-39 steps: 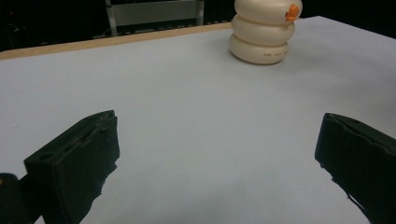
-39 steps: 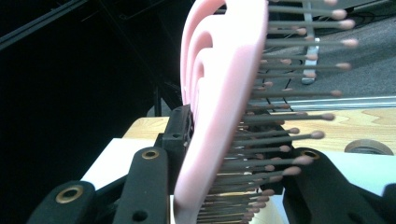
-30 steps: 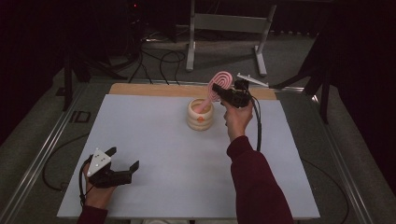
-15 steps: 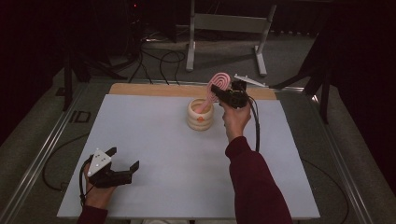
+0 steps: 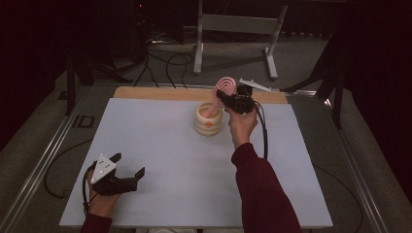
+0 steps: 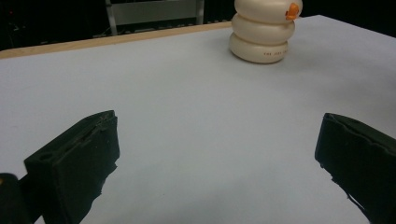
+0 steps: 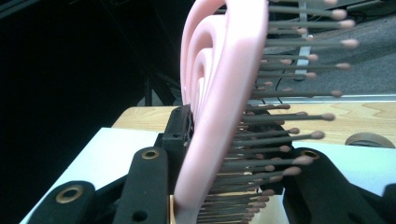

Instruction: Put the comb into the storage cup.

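The table (image 5: pixel 160 160), under a pale sheet, spans the middle of the high view and is mostly bare. Above centre stands a cream holder (image 5: pixel 208 119) of stacked rings with an orange mark, upright and open at the top, so it can take a handle from above. A pink hairbrush (image 5: pixel 225 89) rises out of it, leaning toward the upper right; its handle end appears to sit inside the holder's mouth. The right gripper (image 5: pixel 232 99) grasps the brush at the head's base, its fingers closed on it, likely to steer it. At lower left, the left gripper (image 5: pixel 127 174) idles over the table, fingers spread wide and empty, well apart from the holder.
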A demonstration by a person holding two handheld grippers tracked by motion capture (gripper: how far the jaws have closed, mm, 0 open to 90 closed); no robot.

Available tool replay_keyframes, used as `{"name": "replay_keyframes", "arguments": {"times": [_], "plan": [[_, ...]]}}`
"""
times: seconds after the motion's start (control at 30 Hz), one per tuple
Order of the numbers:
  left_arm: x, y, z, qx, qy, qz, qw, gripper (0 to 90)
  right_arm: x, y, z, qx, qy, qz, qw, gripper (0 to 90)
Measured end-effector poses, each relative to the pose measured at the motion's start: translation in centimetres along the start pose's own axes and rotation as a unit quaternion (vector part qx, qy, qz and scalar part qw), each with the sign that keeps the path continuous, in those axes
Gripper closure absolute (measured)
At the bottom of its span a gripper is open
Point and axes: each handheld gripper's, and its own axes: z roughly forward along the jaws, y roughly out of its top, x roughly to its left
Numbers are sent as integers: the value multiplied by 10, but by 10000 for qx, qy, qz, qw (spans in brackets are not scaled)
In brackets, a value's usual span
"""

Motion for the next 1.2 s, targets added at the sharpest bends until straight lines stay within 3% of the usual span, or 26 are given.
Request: {"name": "replay_keyframes", "arguments": {"times": [1.2], "plan": [[-1,0,0,-14,-22,-10,10000,7,5,-10,10,145,-172,-156,9996,635]]}}
